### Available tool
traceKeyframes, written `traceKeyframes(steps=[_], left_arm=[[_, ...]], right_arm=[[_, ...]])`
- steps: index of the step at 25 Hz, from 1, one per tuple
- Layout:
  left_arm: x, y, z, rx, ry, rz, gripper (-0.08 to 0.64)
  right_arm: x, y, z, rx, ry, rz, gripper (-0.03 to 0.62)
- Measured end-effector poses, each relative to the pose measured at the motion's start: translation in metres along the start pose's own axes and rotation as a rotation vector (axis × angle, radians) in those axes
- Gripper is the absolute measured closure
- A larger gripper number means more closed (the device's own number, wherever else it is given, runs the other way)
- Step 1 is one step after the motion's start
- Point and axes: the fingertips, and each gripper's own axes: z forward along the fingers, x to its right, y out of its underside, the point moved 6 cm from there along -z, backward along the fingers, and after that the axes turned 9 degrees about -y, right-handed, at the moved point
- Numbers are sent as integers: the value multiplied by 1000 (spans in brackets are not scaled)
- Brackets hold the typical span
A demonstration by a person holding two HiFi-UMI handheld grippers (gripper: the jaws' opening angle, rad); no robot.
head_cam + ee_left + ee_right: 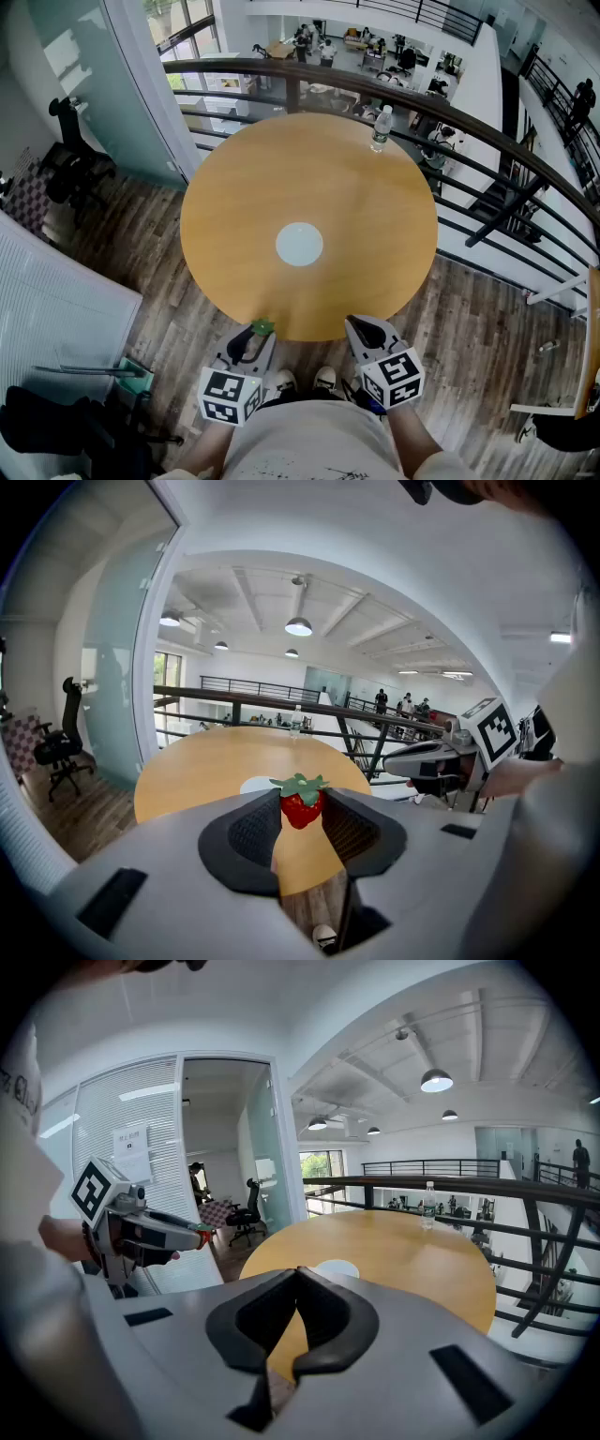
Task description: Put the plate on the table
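Right now the person is standing at the near edge of a round wooden tabletop point(234, 206), holding a gripper in each hand just short of its rim. The plate point(299, 244), white and round, is lying flat near the middle of the tabletop, well apart from both grippers, with nothing on it.

The left gripper point(262, 328) is pointing toward the table, and its fingers point(253, 832) are pinching a small red strawberry point(301, 806) with a green leafy top. The berry is sitting right at the fingertips with the pads pressing on it from both sides. From the head view, the green top is showing as a small spot at the gripper's tip, just over the table's edge.

The right gripper point(361, 323) is hovering beside the left one, also over the near rim. Its fingers point(253, 1316) are closed, the tips meeting with nothing between them.

At the far side of the tabletop a clear water bottle point(380, 128) is standing upright close to the edge. A dark curved railing point(487, 141) is running behind the table, with a lower level of the building visible past it. A black office chair point(70, 155) is standing on the wooden floor point(159, 319) off to the left, near a glass wall. The person's shoes point(281, 381) are showing between the two grippers, just under the table's rim.
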Motion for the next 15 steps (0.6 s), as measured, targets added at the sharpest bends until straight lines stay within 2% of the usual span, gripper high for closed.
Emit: traceKeyframes(steps=[15], left_arm=[[6,-1,-5,5,1,20,411]], right_arm=[[-2,2,-8,-1,0,-6,568]])
